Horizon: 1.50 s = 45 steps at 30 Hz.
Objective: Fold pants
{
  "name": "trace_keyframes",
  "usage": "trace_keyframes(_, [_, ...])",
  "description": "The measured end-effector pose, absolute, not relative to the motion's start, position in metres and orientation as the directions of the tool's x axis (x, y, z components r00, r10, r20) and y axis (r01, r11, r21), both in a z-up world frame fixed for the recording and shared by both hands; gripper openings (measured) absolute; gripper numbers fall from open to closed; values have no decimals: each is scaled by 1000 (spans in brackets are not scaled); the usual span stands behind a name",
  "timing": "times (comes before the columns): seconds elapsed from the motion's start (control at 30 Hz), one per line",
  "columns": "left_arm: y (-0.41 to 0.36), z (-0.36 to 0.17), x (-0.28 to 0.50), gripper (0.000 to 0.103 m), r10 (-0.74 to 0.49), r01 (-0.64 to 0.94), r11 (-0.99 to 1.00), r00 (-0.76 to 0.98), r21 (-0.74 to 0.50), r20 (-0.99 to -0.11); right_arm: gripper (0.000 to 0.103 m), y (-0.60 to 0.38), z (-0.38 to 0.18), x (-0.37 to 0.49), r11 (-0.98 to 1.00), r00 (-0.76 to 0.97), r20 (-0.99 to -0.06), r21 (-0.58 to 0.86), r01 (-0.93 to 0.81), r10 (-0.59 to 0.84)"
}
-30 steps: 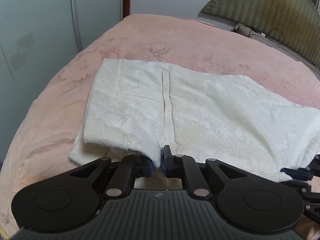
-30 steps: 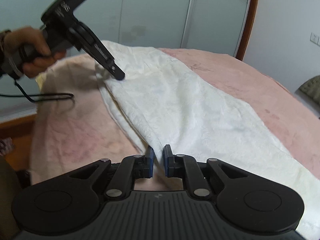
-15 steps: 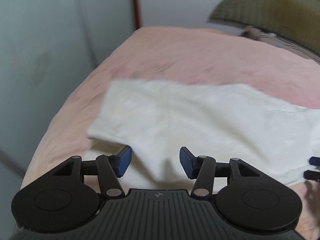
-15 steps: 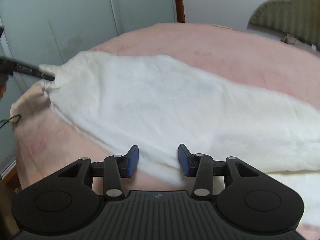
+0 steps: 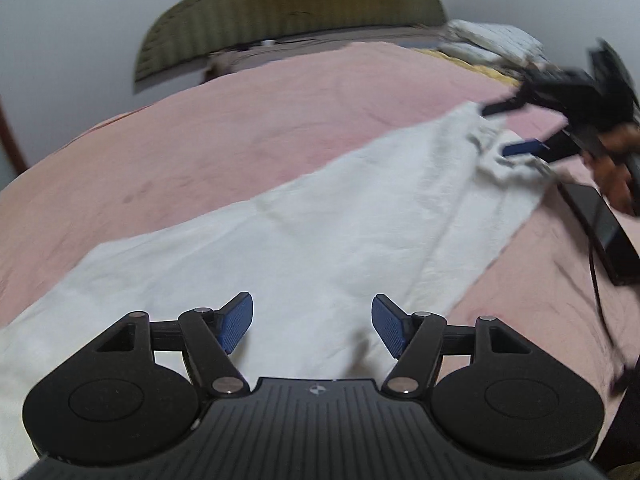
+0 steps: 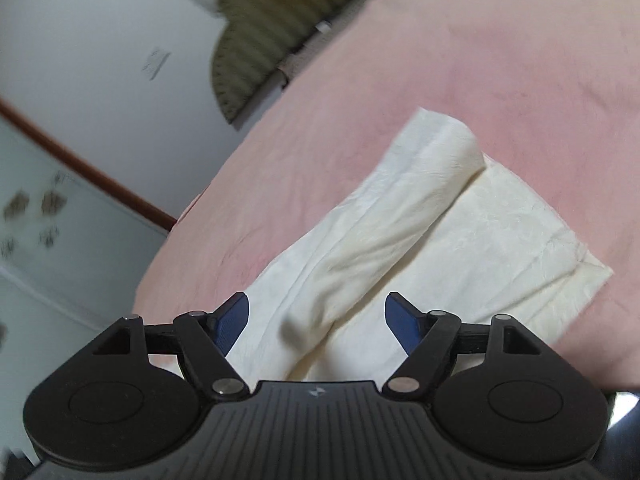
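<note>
White pants (image 5: 320,216) lie flat on pink bed cover (image 5: 224,136), stretched long. Left claw (image 5: 312,326) hangs just above pants, jaws opening, blue pads (image 5: 236,320) wide apart, cloth under them but not pinched. Right claw (image 6: 316,320) also opening, pads apart, soft fold of pants (image 6: 400,240) runs away from gap, nothing squeezed. From left claw, right claw (image 5: 516,128) shows far ahead on right, blurry, near far end of pants, hand (image 5: 616,168) behind it

A home bedroom: a bed (image 5: 240,140) under a pink cover fills mid-frame, an olive padded headboard (image 5: 280,12) stands at top, with pillows (image 5: 492,40) upper right.
</note>
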State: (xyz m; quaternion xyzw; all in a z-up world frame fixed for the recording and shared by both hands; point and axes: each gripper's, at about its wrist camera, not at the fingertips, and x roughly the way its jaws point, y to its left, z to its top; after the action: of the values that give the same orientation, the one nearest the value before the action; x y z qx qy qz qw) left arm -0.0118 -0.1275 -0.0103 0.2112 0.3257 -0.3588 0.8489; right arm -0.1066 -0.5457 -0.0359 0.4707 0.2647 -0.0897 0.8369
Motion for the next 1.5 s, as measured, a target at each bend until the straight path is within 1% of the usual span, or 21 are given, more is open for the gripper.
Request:
trace_keyframes(0.07, [-141,-23,-10,70,-463,760,632,526,150,-713,76,-560,-42,-89,462,829,-545,772,437,124])
trace_keyframes(0.13, [-146,-35,-5,70,-451,757,639,514,138,-729,77,-568,-38,-70,444,827,-544,782,437,143])
trace_keyframes(0.27, [-140,-42,15,71,-492,724,689,447,-21,-747,78,-573,-13,15,521,812,-540,770,369,223])
trace_keyframes(0.33, [-133,-42,25,71,-508,692,716,427,-91,-748,78,-566,-1,58,596,810,-516,754,275,279])
trace_keyframes(0.37, [-131,-42,28,71,-513,679,725,422,-114,-748,78,-565,4,71,637,813,-522,724,263,258])
trace_keyframes(0.43, [-124,-40,34,71,-523,658,738,420,-148,-742,78,-563,10,81,700,796,-590,626,344,136])
trace_keyframes(0.47, [-122,-40,35,71,-526,652,742,422,-155,-738,78,-566,14,75,720,801,-594,588,369,75])
trace_keyframes(0.5, [-120,-39,36,71,-530,647,745,423,-165,-735,78,-570,16,64,733,820,-571,574,365,38])
trace_keyframes(0.53, [-118,-39,37,71,-538,645,744,420,-176,-731,78,-573,15,52,733,838,-544,581,353,27])
trace_keyframes(0.6, [-119,-40,39,71,-547,644,740,412,-192,-729,79,-584,6,28,703,860,-507,634,322,62])
trace_keyframes(0.67, [-119,-40,39,71,-556,647,734,402,-204,-727,80,-588,-4,25,663,850,-509,683,305,134])
trace_keyframes(0.8, [-125,-40,39,71,-561,650,730,394,-211,-728,80,-590,-31,47,541,842,-440,811,223,312])
trace_keyframes(0.9, [-122,-40,39,71,-556,642,738,399,-211,-729,80,-578,-42,58,539,814,-484,800,263,321])
trace_keyframes(1.0, [-122,-40,41,72,-555,638,739,393,-217,-733,79,-575,-59,71,493,811,-474,826,275,342])
trace_keyframes(1.1, [-126,-39,40,72,-548,646,736,397,-200,-736,78,-576,-63,81,479,836,-461,829,288,296])
trace_keyframes(1.13, [-128,-38,39,72,-548,650,734,396,-197,-737,74,-577,-63,86,477,843,-461,828,295,277])
trace_keyframes(1.17, [-130,-37,38,72,-549,653,731,395,-195,-737,68,-577,-62,89,479,850,-460,825,302,256])
trace_keyframes(1.23, [-133,-37,36,72,-551,660,726,391,-192,-737,27,-577,-61,93,493,854,-476,806,328,211])
trace_keyframes(1.3, [-137,-36,33,72,-553,669,719,389,-186,-736,12,-577,-60,91,502,857,-483,794,342,181])
trace_keyframes(1.43, [-150,-35,25,75,-561,704,695,407,-145,-721,7,-574,-47,62,530,887,-448,782,328,110])
trace_keyframes(1.5, [-160,-33,21,76,-561,728,678,424,-101,-711,7,-576,-31,34,547,906,-420,771,325,54])
